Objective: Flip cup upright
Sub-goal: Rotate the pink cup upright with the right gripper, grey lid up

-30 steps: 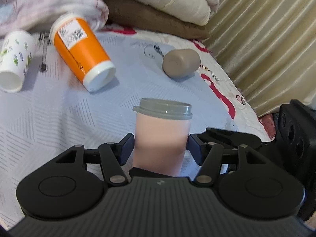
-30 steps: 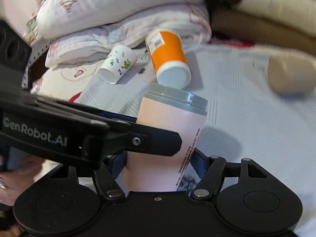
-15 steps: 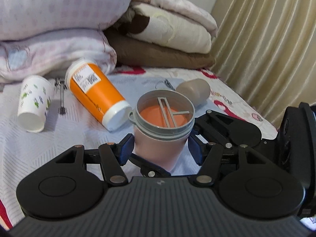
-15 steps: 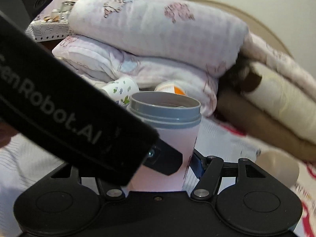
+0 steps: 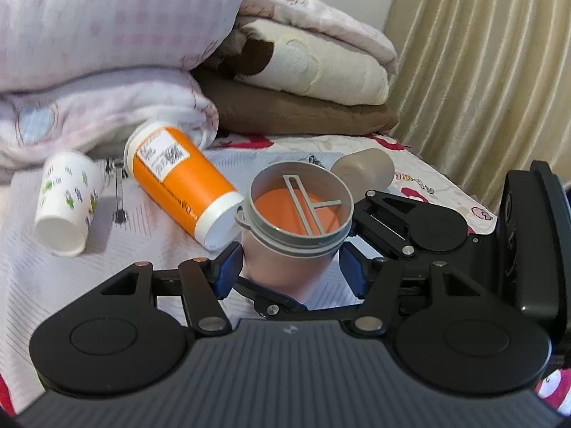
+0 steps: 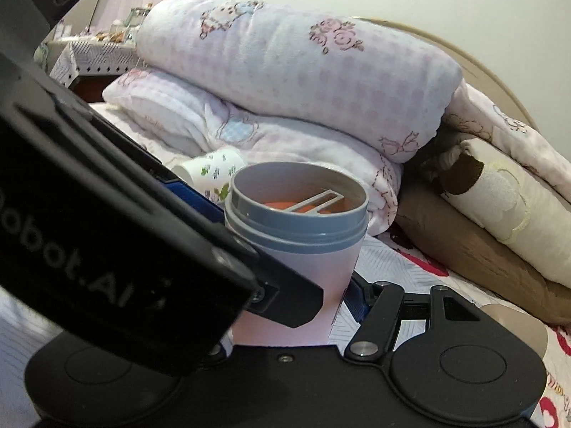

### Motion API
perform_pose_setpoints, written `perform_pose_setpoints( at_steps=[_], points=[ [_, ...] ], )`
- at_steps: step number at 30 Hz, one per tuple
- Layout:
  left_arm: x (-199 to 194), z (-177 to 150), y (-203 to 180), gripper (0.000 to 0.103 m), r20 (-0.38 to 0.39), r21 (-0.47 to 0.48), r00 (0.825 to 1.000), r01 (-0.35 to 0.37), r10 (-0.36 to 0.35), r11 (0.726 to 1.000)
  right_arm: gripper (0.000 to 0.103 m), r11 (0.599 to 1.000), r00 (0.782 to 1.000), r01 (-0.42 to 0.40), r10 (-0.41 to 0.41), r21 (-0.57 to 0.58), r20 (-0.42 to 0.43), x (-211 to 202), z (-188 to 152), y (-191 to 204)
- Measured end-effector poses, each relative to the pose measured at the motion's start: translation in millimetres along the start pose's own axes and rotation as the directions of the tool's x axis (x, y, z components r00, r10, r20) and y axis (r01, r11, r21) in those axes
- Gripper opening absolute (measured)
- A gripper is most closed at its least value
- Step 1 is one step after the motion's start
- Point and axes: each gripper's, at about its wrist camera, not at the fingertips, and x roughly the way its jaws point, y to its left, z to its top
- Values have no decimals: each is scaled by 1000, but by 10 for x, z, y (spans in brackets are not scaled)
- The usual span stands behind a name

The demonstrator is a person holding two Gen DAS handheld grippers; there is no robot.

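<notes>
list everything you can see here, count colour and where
pink cup: 1, pink with grey rim, upright, between both grippers
orange cup: 1, orange and white, on its side, left of centre
printed paper cup: 1, white, on its side, far left
tan cup: 1, on its side, behind pink cup
folded blankets: several, pink, cream, brown, stacked at the back
curtain: 1, beige, right
left gripper: around pink cup
right gripper: around pink cup

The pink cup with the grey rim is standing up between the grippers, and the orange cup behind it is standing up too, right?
Not quite. The pink cup does stand upright between the grippers, but the orange cup is not standing: it lies on its side on the bed, its open mouth toward the camera. The left wrist view shows this.
</notes>
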Motion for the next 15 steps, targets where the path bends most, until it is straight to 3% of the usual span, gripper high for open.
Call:
perform_pose_setpoints(
  at_steps=[3, 15],
  points=[
    [5, -48, -21, 58, 33, -6, 999, -1, 1, 1000, 69, 999, 1000, -10, 11, 42, -19, 77, -31, -72],
    [9, -20, 63, 58, 26, -59, 998, 52, -51, 997, 68, 974, 997, -41, 55, 223, -59, 207, -44, -271]
  ],
)
